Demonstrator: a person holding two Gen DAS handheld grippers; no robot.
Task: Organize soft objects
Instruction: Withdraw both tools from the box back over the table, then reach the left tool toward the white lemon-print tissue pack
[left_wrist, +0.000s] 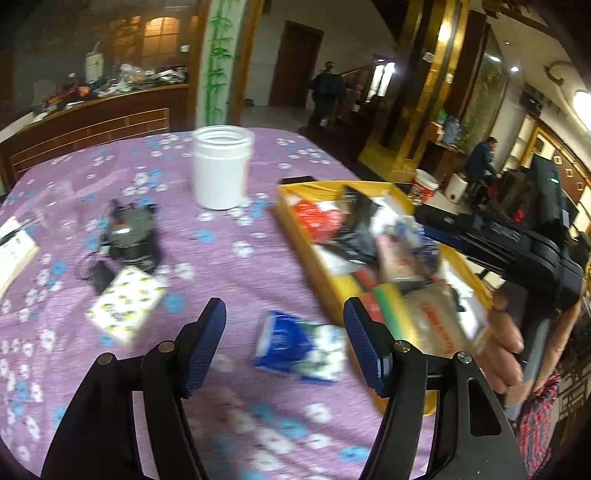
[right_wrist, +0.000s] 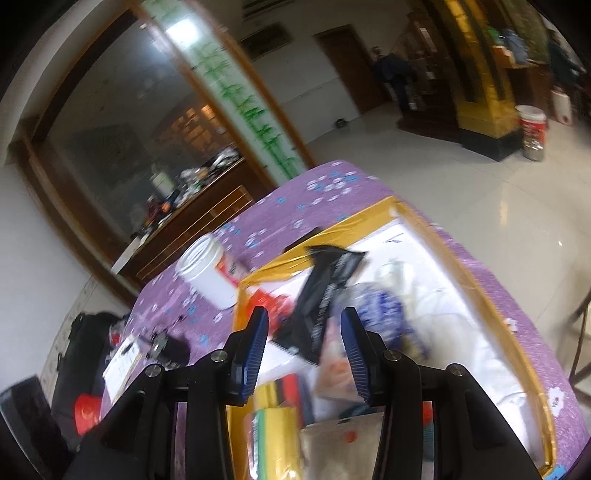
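Loosely, blue-and-white tissue pack (left_wrist: 299, 345), crumpled, on purple tablecloth (left_wrist: 236, 258).

On the table (left_wrist: 236, 258) a jar (left_wrist: 221, 166) stands toward the far edge, near the middle. Right of it sits an open box (left_wrist: 291, 218) along the right edge — packets piled in it. A tissue pack (left_wrist: 301, 345) lies just left of the box's near end; a patterned pack (left_wrist: 127, 301) lies farther left, a black device (left_wrist: 131, 236) behind it.
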